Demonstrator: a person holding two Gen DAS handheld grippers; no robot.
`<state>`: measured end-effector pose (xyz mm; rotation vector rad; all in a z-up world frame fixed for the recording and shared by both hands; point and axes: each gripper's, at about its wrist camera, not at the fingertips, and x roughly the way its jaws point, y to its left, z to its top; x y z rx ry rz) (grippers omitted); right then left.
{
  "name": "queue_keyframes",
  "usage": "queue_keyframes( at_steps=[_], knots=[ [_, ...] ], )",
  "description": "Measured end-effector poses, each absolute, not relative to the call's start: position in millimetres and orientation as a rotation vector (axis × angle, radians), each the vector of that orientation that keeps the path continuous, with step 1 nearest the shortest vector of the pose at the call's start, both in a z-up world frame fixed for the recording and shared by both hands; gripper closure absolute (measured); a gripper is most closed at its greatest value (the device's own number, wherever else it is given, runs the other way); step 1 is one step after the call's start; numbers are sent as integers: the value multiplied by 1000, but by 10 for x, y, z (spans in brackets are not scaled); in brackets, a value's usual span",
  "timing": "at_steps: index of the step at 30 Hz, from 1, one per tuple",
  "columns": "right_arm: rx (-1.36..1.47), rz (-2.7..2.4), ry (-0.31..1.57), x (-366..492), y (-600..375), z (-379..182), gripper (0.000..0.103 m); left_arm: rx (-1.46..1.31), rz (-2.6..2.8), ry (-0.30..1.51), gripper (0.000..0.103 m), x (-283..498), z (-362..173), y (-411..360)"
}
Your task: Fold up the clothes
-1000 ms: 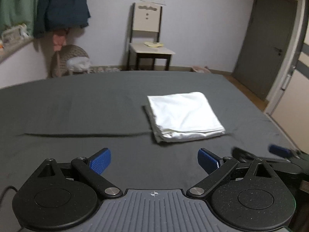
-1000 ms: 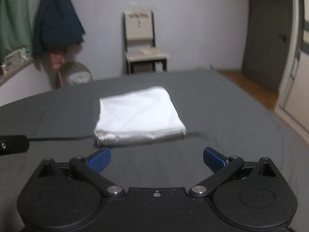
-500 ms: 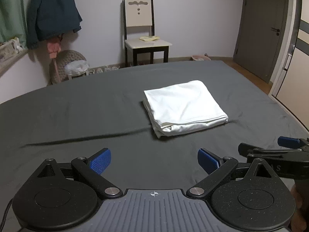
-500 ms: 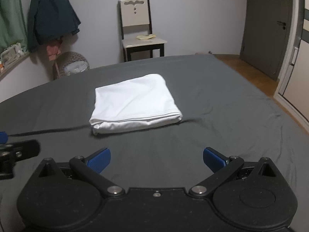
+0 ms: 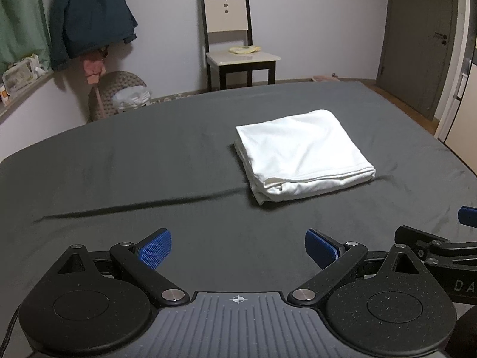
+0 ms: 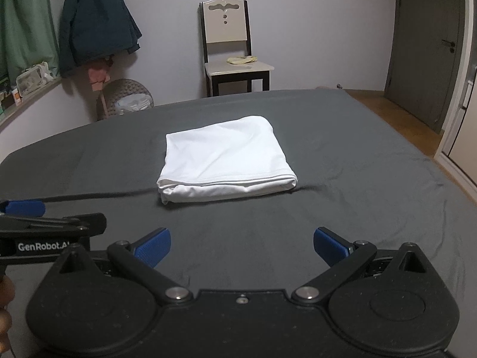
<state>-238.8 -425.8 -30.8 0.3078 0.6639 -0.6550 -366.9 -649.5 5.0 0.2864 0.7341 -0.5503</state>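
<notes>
A white garment (image 5: 301, 153) (image 6: 225, 159) lies folded into a neat rectangle on the dark grey bed (image 5: 149, 155) (image 6: 342, 149). My left gripper (image 5: 238, 249) is open with nothing between its blue pads, well short of the garment and to its left. My right gripper (image 6: 242, 246) is open too, empty, and held back from the garment's near edge. Each gripper shows at the side of the other's view: the right one as a fingertip (image 5: 468, 220) at the right edge, the left one as a fingertip (image 6: 23, 207) at the left edge.
A long crease (image 5: 140, 205) runs across the sheet to the left of the garment. Beyond the bed stand a chair (image 5: 235, 44), a wicker basket (image 5: 119, 95) and a hanging dark jacket (image 5: 89, 15). A door (image 5: 423, 38) and bare floor are at the right.
Both grippers have drawn back and risen from the bed, so the folded garment looks farther off. Both stay open and the garment has not moved.
</notes>
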Motion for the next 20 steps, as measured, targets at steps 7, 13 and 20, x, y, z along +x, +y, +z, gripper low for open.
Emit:
queue_keyframes(
  at_steps=[7,13,20],
  knots=[
    [335,-646,648,-2433,-4256,-301,0,285,-554,739,6,-3682,49,-6454],
    [291,-661,650,-2402,-4187,-305,0,278,-561,733,6,-3691,70,-6433],
    [226,-670,649,-2371,-4098,-296,0,251,-561,748,6,-3672,78,-6394]
  ],
)
